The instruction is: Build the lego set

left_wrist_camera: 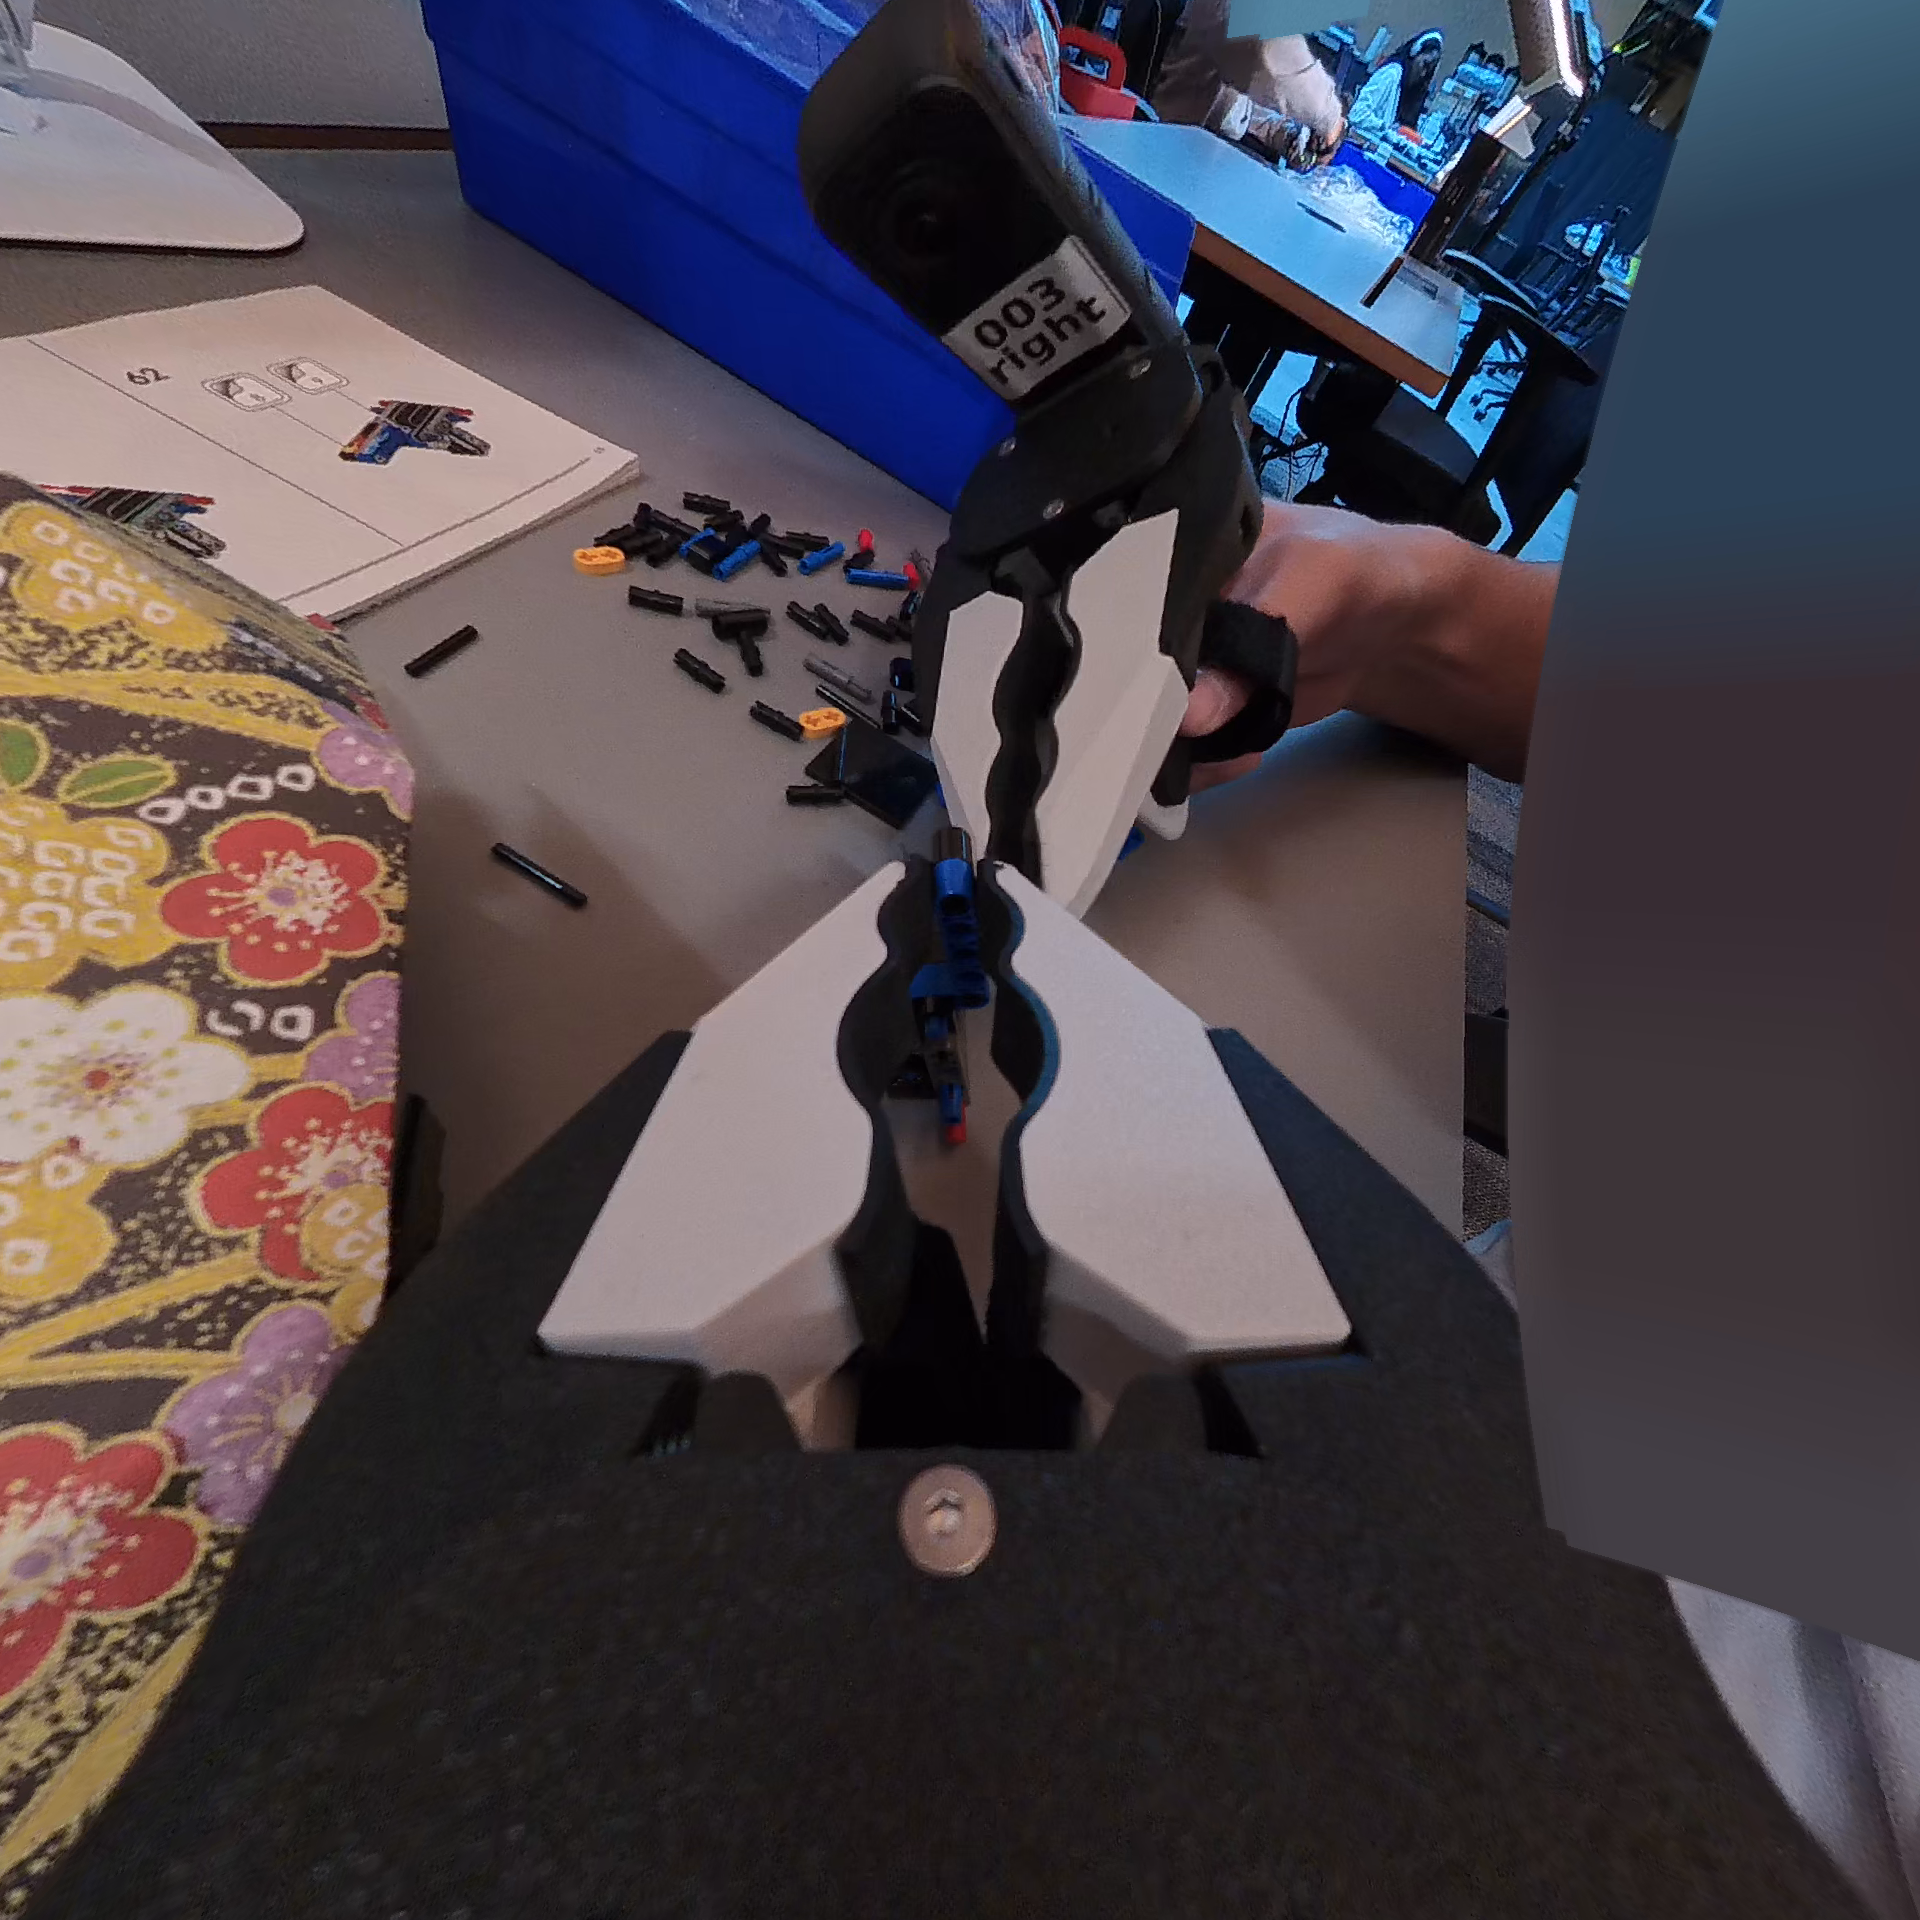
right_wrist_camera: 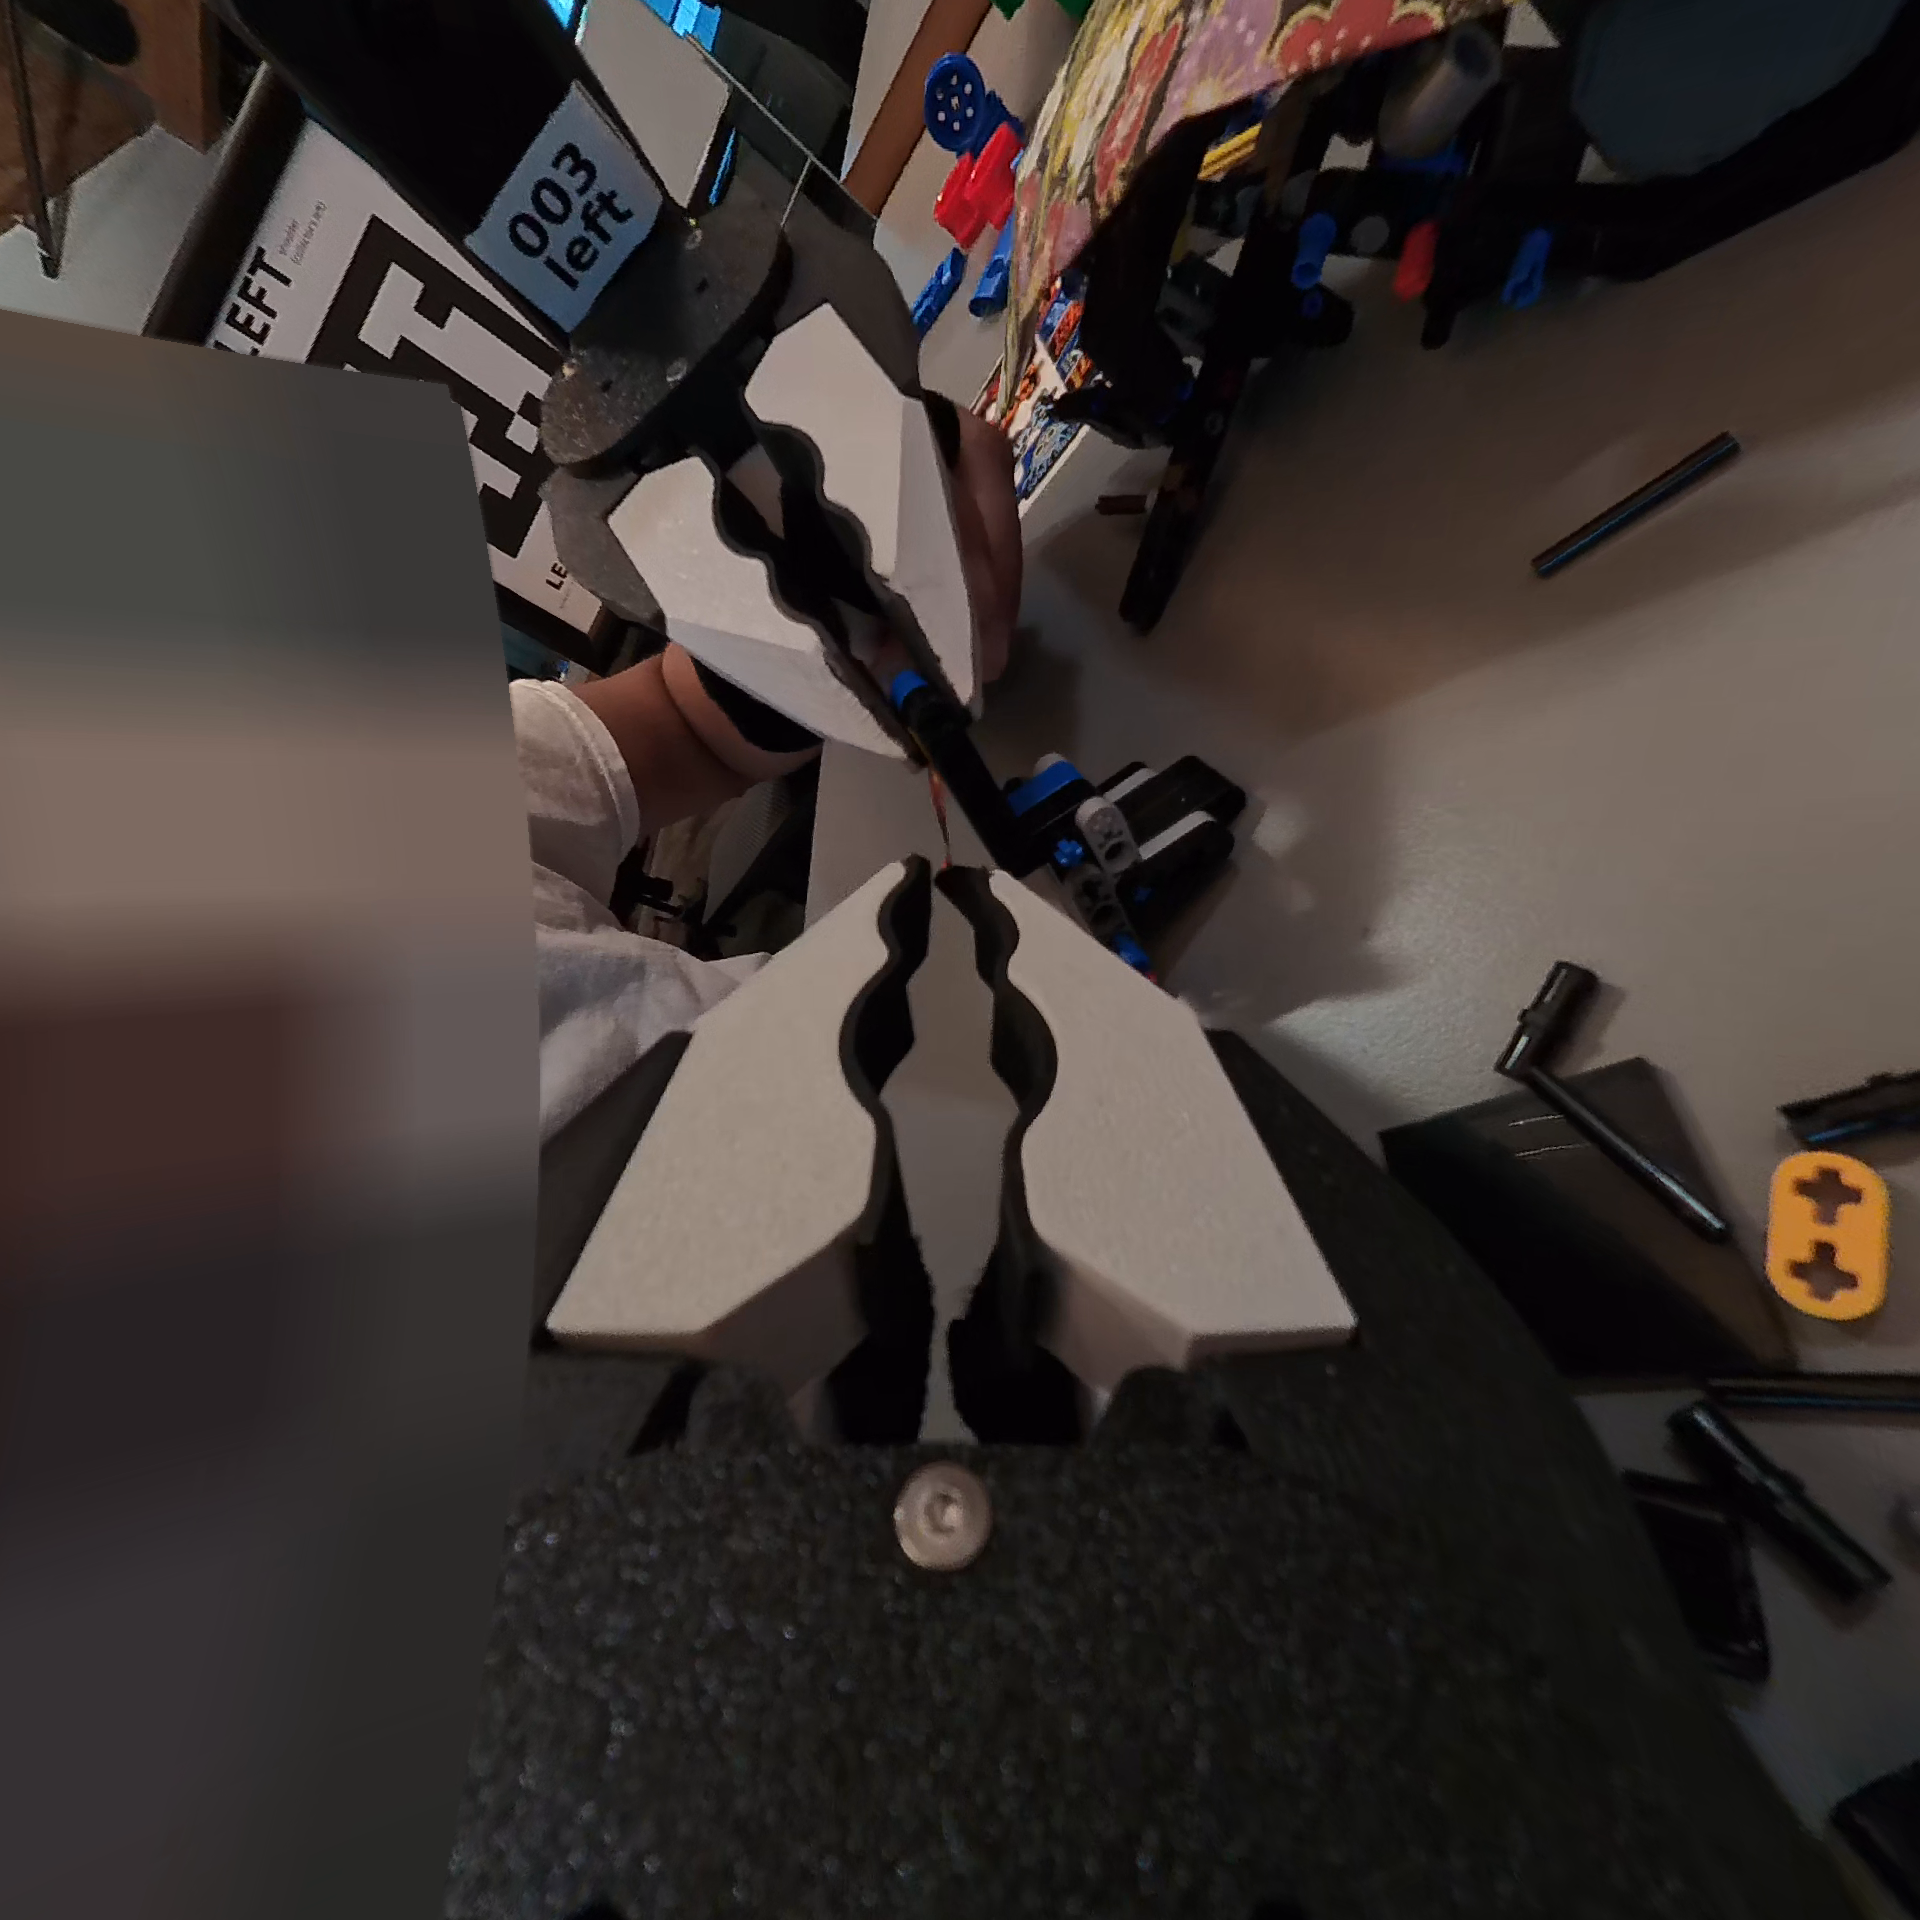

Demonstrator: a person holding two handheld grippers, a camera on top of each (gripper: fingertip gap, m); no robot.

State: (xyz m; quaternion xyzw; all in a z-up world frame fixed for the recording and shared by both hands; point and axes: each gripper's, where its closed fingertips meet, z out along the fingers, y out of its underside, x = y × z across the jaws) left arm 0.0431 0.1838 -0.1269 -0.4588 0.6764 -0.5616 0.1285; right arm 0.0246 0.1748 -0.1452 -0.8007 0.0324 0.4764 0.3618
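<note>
My left gripper (left_wrist_camera: 948,875) is shut on a small blue and black lego sub-assembly (left_wrist_camera: 951,935), which lies lengthwise between the pads with a red end towards the camera. In the right wrist view the left gripper (right_wrist_camera: 935,727) holds this sub-assembly (right_wrist_camera: 971,769) above the table. My right gripper (right_wrist_camera: 932,871) has its jaws closed to a narrow slit. Its tips are right at the sub-assembly's black far end. A thin red sliver (right_wrist_camera: 942,826) sits at the tips; I cannot tell if it is gripped. In the left wrist view the right gripper (left_wrist_camera: 1023,862) points down beside the sub-assembly.
Loose black and blue pins (left_wrist_camera: 748,582) are scattered on the grey table (left_wrist_camera: 623,987), with a black panel (left_wrist_camera: 873,774), a black axle (left_wrist_camera: 537,875) and an orange link (right_wrist_camera: 1827,1236). An open instruction booklet (left_wrist_camera: 312,447), a blue bin (left_wrist_camera: 675,208) and a floral cloth (left_wrist_camera: 156,935) lie left and behind. Another small assembly (right_wrist_camera: 1122,831) lies on the table. The tips of both grippers are at nearly the same place. The orange link (right_wrist_camera: 1827,1236) is about 12 cm from both grippers' fingertips. My left wrist view (left_wrist_camera: 818,718) looks at it from another angle.
</note>
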